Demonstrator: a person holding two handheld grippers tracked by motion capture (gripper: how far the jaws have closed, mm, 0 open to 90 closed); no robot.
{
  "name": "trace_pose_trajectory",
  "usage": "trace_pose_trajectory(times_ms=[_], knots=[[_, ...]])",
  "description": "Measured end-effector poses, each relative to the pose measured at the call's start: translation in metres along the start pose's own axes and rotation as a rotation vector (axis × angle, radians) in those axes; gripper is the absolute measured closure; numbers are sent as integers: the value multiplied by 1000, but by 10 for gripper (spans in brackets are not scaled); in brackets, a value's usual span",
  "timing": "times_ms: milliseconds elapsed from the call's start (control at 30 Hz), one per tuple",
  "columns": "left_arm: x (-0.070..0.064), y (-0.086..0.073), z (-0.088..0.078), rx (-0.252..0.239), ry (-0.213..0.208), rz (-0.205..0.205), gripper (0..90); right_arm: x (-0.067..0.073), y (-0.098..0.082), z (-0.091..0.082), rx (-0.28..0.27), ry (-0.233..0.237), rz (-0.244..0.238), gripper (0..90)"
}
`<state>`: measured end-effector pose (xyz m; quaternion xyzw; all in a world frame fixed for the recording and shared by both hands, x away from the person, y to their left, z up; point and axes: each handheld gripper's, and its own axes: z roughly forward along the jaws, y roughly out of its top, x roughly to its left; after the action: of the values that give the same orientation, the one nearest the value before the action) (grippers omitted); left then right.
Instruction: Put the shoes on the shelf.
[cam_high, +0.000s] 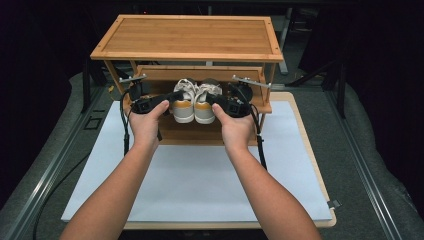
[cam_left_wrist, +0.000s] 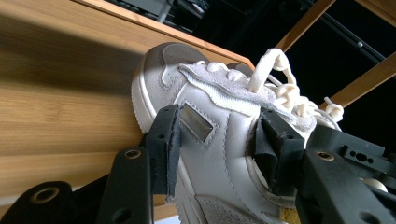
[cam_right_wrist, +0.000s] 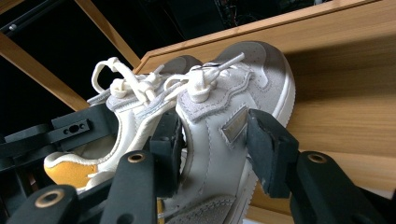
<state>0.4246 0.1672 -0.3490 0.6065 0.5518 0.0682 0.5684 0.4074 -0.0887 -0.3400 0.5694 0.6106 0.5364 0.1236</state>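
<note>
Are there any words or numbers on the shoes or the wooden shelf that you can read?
No text can be read anywhere.
Left shoe: a small shiny tag on its side, blank or too blurred to read.
Right shoe: the same kind of tag, also unreadable.
Wooden shelf: plain wood, no label.
Left gripper and right gripper: plain black, no markings.

White-and-grey shoes (cam_high: 194, 100) with yellow heels, black tools, honey-brown rack (cam_high: 187, 37), white mat (cam_high: 200, 185).
</note>
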Motion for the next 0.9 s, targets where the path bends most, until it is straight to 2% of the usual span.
trace_pose_trajectory(times_ms=[67, 167, 300, 533, 667, 767, 833, 900], knots=[[2, 3, 5, -16, 14, 8, 538, -2, 1, 6, -3, 6, 4, 564], [4, 3, 7, -17, 14, 15, 538, -2, 2, 10, -6, -1, -5, 564], [14, 1, 14, -6, -16, -32, 538, -5, 3, 16, 0, -17, -10, 564], [17, 2, 20, 13, -11, -36, 537, -9, 4, 21, 13, -27, -6, 564], [17, 1, 21, 4, -11, -42, 530, -11, 5, 23, 22, -28, 10, 563], [16, 2, 22, 6, -11, -45, 514, -11, 5, 23, 29, -37, 2, 563], [16, 3, 22, 9, -15, -62, 499, -14, 6, 24, 40, -35, 22, 557], [18, 4, 24, 11, -26, -80, 489, -15, 6, 24, 32, -38, 17, 551]])
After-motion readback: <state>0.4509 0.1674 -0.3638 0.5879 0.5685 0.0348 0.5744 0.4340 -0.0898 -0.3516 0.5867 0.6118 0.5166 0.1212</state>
